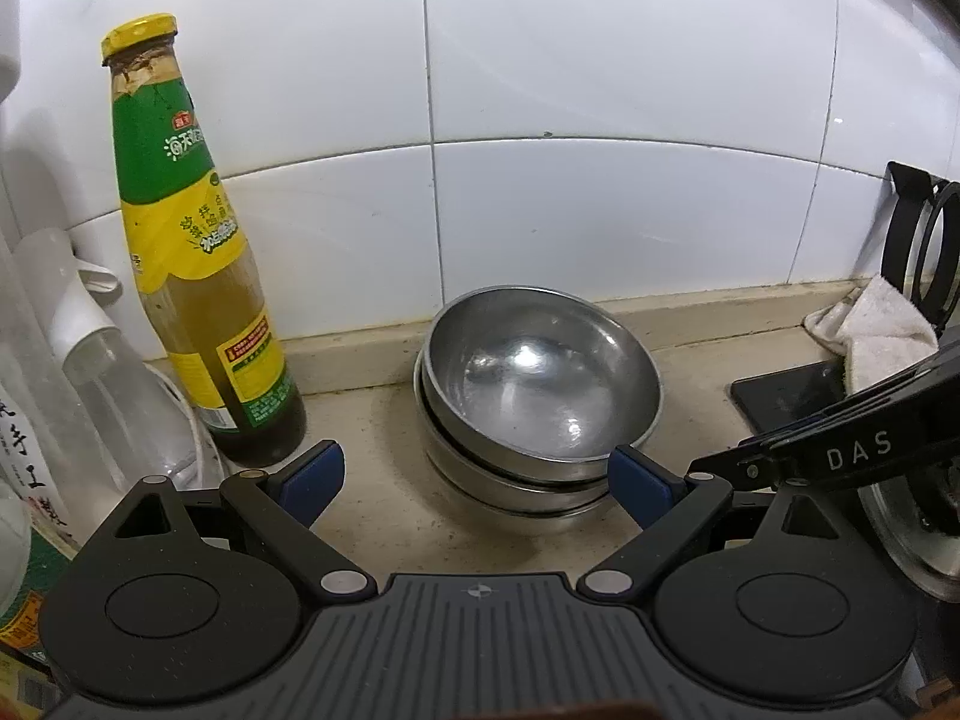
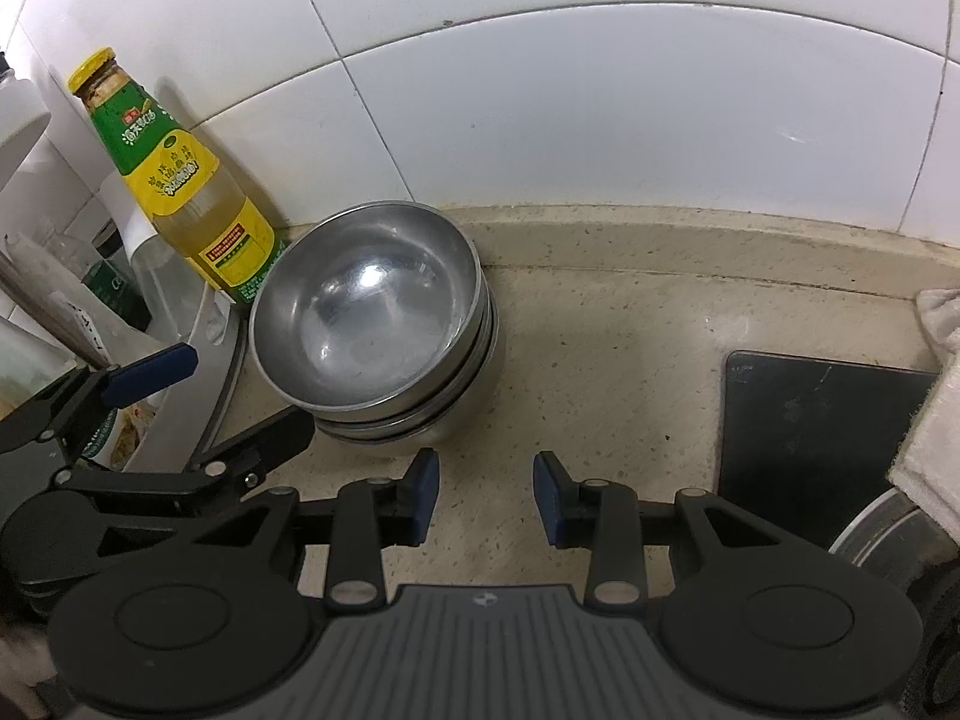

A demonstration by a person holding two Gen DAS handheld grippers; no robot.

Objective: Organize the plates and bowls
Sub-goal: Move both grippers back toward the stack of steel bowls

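A stack of several steel bowls (image 1: 540, 384) (image 2: 372, 324) stands on the beige counter by the tiled wall, and the top bowl is empty. My left gripper (image 1: 477, 483) is open wide just in front of the stack. Its right blue pad (image 1: 639, 486) is beside the stack's lower right edge, while the left pad (image 1: 312, 480) stands well apart from the bowls. In the right wrist view the left gripper (image 2: 234, 396) reaches in from the left next to the stack. My right gripper (image 2: 486, 497) hovers over bare counter, in front of the bowls and slightly to their right. Its jaws are narrowly open with nothing between them.
A sauce bottle with a yellow cap (image 1: 192, 240) (image 2: 180, 180) stands left of the bowls, and a clear spray bottle (image 1: 78, 330) stands further left. To the right lie a black slab (image 2: 810, 432), a white cloth (image 1: 882, 330) and a metal lid (image 2: 882, 534).
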